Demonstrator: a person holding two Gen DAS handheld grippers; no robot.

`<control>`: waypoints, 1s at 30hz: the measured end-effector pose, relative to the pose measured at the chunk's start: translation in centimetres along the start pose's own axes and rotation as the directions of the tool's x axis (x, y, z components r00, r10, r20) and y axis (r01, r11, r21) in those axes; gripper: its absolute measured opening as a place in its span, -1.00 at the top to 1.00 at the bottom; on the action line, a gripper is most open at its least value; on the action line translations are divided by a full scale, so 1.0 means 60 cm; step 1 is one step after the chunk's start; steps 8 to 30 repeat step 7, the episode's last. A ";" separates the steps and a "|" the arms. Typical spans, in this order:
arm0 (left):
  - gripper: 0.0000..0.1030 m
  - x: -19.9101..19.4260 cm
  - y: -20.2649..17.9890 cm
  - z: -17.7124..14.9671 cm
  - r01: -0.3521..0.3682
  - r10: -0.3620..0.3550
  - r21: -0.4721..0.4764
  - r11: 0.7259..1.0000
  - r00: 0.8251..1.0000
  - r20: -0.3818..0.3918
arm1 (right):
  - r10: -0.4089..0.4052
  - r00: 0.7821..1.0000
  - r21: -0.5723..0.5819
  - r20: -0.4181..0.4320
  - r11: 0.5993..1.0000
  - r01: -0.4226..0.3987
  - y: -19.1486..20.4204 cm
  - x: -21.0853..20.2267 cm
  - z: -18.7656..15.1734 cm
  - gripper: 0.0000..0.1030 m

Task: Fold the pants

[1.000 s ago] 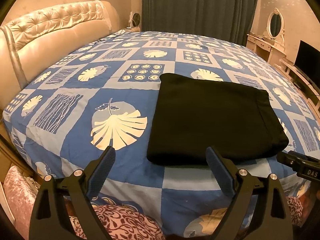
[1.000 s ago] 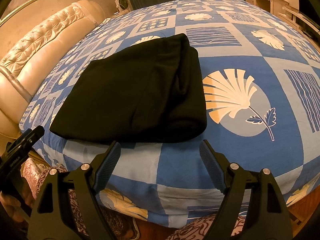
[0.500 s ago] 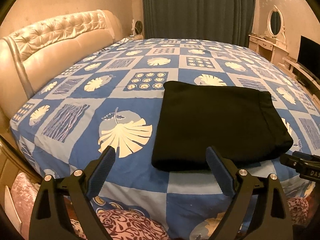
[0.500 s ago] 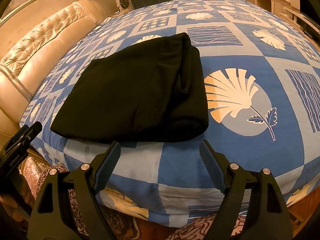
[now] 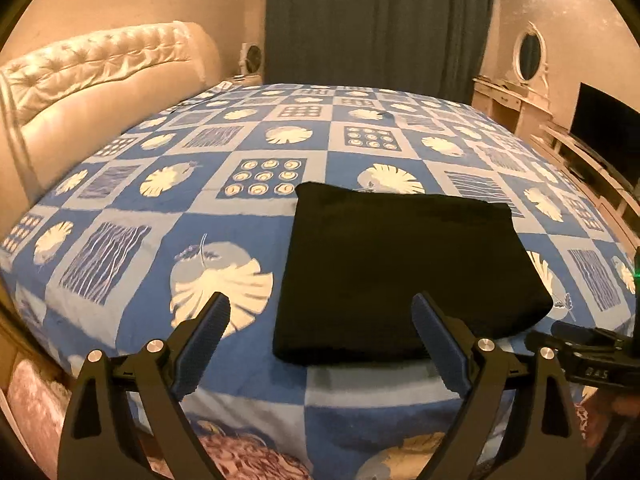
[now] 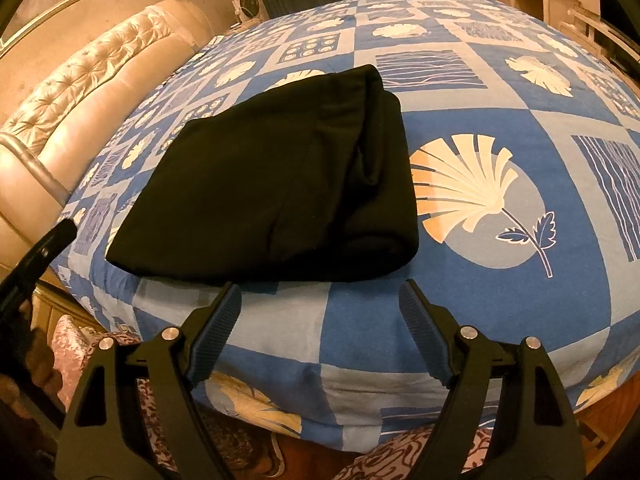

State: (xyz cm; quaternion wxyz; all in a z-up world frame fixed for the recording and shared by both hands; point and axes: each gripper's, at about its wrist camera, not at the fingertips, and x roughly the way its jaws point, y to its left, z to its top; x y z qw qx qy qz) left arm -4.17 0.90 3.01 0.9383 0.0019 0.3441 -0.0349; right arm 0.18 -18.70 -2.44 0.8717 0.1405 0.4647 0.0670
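Pants (image 5: pixel 404 272), black and folded into a compact rectangle, lie near the bed's (image 5: pixel 120 184) front edge. Your left gripper (image 5: pixel 320 336) hovers at their 7 o'clock, your right gripper (image 6: pixel 320 312) at 5 o'clock; both jaws gape wide, empty, suggesting folding is finished.

The only lettering that shows is on the right tongs (image 5: pixel 592 364), seen in the left wrist view just to the right of the left tongs (image 5: pixel 320 340). On the black body of that tool stand pale capital letters that read roughly "DAS" (image 5: pixel 596 373); the first letter is blurred and may be something else, and the word seems to run on past what the view shows. In the right wrist view no letters, numbers or labels can be read, either on the tongs or beyond them.
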 end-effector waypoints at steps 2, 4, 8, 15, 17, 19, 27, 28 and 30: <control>-0.77 0.012 0.018 0.019 -0.028 0.028 0.005 1.000 0.999 0.029 | 0.022 1.000 0.013 -0.003 1.000 -0.022 -0.009 -0.006 0.012 -0.57; -0.77 0.041 0.049 0.043 -0.033 0.033 0.007 0.999 0.999 0.018 | 0.043 0.999 0.034 0.009 0.998 -0.044 -0.022 -0.016 0.031 -0.60; -0.77 0.105 0.118 0.078 -0.110 0.111 -0.056 0.992 0.994 0.008 | 0.036 0.998 0.070 0.046 0.997 -0.039 -0.060 -0.018 0.080 -0.72; -0.77 0.105 0.118 0.078 -0.110 0.111 -0.056 0.992 0.994 0.008 | 0.036 0.998 0.070 0.046 0.997 -0.039 -0.060 -0.018 0.080 -0.72; -0.77 0.105 0.118 0.078 -0.110 0.111 -0.056 0.992 0.994 0.008 | 0.036 0.998 0.070 0.046 0.997 -0.039 -0.060 -0.018 0.080 -0.72; -0.77 0.105 0.118 0.078 -0.110 0.111 -0.056 0.992 0.994 0.008 | 0.036 0.998 0.070 0.046 0.997 -0.039 -0.060 -0.018 0.080 -0.72; -0.77 0.105 0.118 0.078 -0.110 0.111 -0.056 0.992 0.994 0.008 | 0.036 0.998 0.070 0.046 0.997 -0.039 -0.060 -0.018 0.080 -0.72; -0.77 0.105 0.118 0.078 -0.110 0.111 -0.056 0.992 0.994 0.008 | 0.036 0.998 0.070 0.046 0.997 -0.039 -0.060 -0.018 0.080 -0.72; -0.77 0.105 0.118 0.078 -0.110 0.111 -0.056 0.992 0.994 0.008 | 0.036 0.998 0.070 0.046 0.997 -0.039 -0.060 -0.018 0.080 -0.72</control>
